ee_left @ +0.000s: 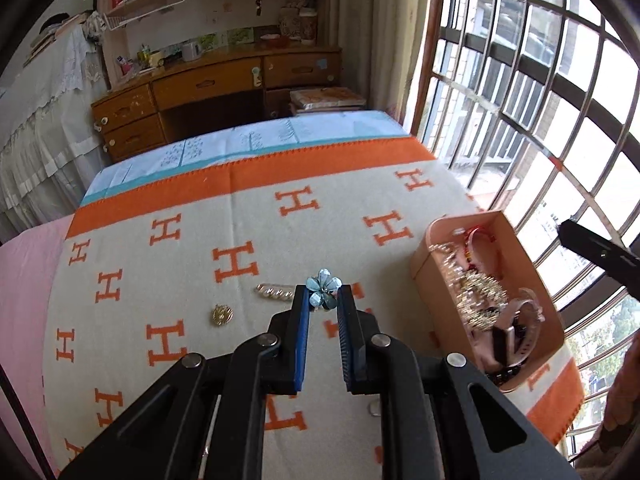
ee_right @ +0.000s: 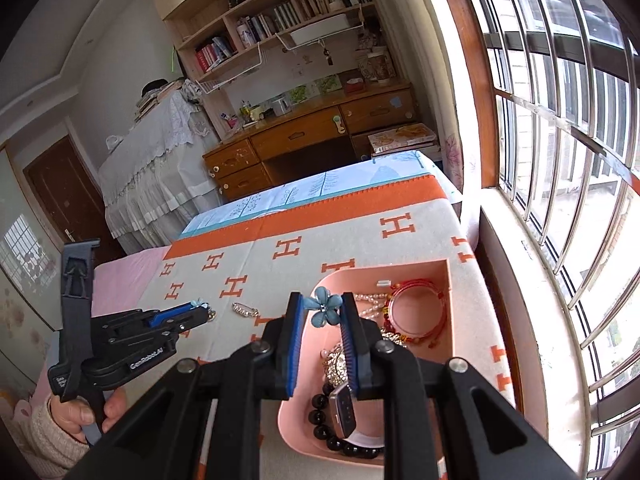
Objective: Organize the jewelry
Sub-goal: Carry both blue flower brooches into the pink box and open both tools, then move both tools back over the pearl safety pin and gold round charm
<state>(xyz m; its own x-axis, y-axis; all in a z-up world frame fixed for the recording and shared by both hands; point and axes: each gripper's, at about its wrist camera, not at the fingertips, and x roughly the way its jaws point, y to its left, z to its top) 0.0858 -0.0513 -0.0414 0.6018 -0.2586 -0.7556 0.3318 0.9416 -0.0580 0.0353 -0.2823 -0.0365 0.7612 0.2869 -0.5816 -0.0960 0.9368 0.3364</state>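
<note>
Left gripper [ee_left: 324, 294]: jaws nearly together, clamped on a blue flower [ee_left: 323, 290] at the very tips. The petals stick out past the tips and above them. Flower is off the blanket [ee_left: 192, 200], left of the pink box [ee_left: 558, 322].

Right gripper [ee_right: 322, 307]: jaws close, clamped on a second blue flower [ee_right: 323, 306], also right at the tips. This flower hangs over the left wall of the box [ee_right: 296, 436], near its far end.

From the right wrist view, the left gripper [ee_right: 202, 309] sits well left of the box, tips pointing toward it, a pale blue piece showing at the tips. A hand [ee_right: 86, 416] in a cream sleeve holds its grip.

On the blanket left of the box: a pearl clip [ee_left: 274, 292] just left of the left gripper's tips, and a round gold piece [ee_left: 222, 314] further left and nearer the camera.

In the box: red bracelet [ee_right: 420, 308] at the far end, pearl strand [ee_right: 370, 298] beside it, a glittery gold piece [ee_left: 480, 296] mid-box, a watch [ee_right: 344, 412] and black beads [ee_right: 324, 428] at the near end.
</note>
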